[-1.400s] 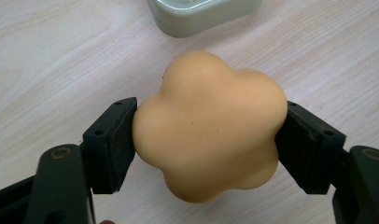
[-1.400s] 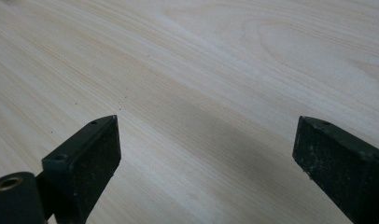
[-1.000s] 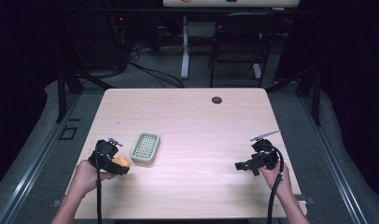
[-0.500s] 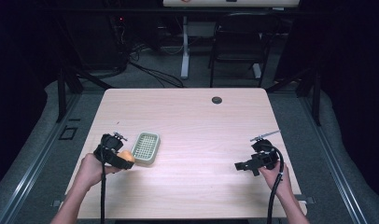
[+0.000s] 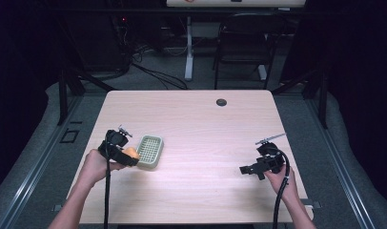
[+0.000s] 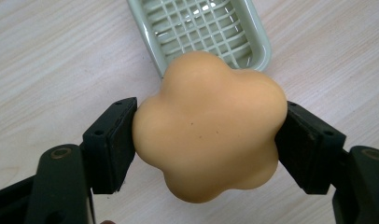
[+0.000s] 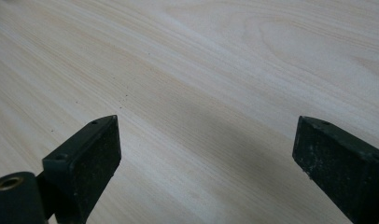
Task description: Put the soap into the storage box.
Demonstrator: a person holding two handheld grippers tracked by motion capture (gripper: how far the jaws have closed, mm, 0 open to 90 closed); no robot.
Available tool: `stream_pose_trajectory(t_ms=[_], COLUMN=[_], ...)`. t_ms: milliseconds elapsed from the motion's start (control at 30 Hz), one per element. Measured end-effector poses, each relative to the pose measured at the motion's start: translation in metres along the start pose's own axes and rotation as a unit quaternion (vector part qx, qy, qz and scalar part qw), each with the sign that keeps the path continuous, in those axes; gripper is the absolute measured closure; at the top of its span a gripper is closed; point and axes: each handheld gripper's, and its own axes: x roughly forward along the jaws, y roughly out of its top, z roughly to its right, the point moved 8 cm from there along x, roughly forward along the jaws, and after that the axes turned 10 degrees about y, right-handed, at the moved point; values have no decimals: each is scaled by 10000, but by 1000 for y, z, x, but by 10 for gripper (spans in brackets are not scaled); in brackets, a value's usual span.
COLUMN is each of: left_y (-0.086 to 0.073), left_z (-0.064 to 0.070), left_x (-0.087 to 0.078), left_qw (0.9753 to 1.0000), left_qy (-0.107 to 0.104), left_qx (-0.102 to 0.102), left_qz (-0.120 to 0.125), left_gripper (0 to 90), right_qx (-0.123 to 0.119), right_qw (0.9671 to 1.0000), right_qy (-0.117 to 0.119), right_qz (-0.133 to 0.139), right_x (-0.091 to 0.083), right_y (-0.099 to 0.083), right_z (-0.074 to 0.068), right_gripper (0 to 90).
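Observation:
An orange flower-shaped soap is clamped between the jaws of my left gripper, held just above the near edge of a pale green slotted soap dish. In the high view the left gripper sits at the table's left with the soap touching or nearly touching the dish. My right gripper hovers at the table's right, jaws wide apart over bare wood with nothing between them.
The light wooden table has a round black cable grommet near its far edge. A chair and desk legs stand beyond the table. Dark floor surrounds the table.
My left gripper has carried the soap to the right and a little forward, up to the dish's left edge. The right gripper has stayed in place.

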Motion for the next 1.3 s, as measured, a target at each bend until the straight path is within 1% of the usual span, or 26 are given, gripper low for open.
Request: stream_pose_trajectory(t_ms=[100, 133, 300, 467, 500, 633, 667, 833, 967, 1133, 1200, 1300], left_y=[4, 5, 13, 20, 21, 27, 28, 35, 40, 47, 48, 51], left_z=[-1, 0, -1, 0, -1, -1, -1, -2, 0, 2, 3, 4], left_x=[0, 0, 1, 3, 3, 3, 3, 5, 7, 11, 12, 14], left_qw=[10000, 10000, 10000, 10000, 10000, 10000, 10000, 10000, 10000, 9999, 9999, 9999], left_qy=[16, -6, 11, 4, -4, 16, -11, -3, -41, -45, -71, -65], left_qx=[31, -4, 32, 24, 62, 40, 8, 33, 12, 73, 39, 93], left_qz=[21, 12, 37, 60, 38, 73, 73, 93, 89, 84, 70, 53], left_gripper=[270, 270, 270, 270, 270, 270, 270, 270, 270, 270, 270, 270], right_qx=[1, -1, 9, -11, -18, -7, -7, -4, -5, -7, -9, -1], right_qw=[10000, 10000, 10000, 10000, 10000, 10000, 10000, 10000, 10000, 10000, 10000, 10000], right_qy=[5, 7, 3, 5, 23, 21, 18, 14, 14, 16, 23, 9], right_qz=[-2, -2, -12, -2, -26, -27, -20, -23, -25, -24, -30, -24], right_x=[0, 0, 0, 0, 0, 0, 0, 1, 1, 1, 1, 1], right_y=[0, 0, 0, 0, 0, 0, 0, 0, 0, 0, 0, 0], right_z=[0, 0, 0, 0, 0, 0, 0, 0, 0, 0, -1, -1], right_gripper=[75, 75, 75, 75, 75, 75, 75, 75, 75, 75, 75, 75])
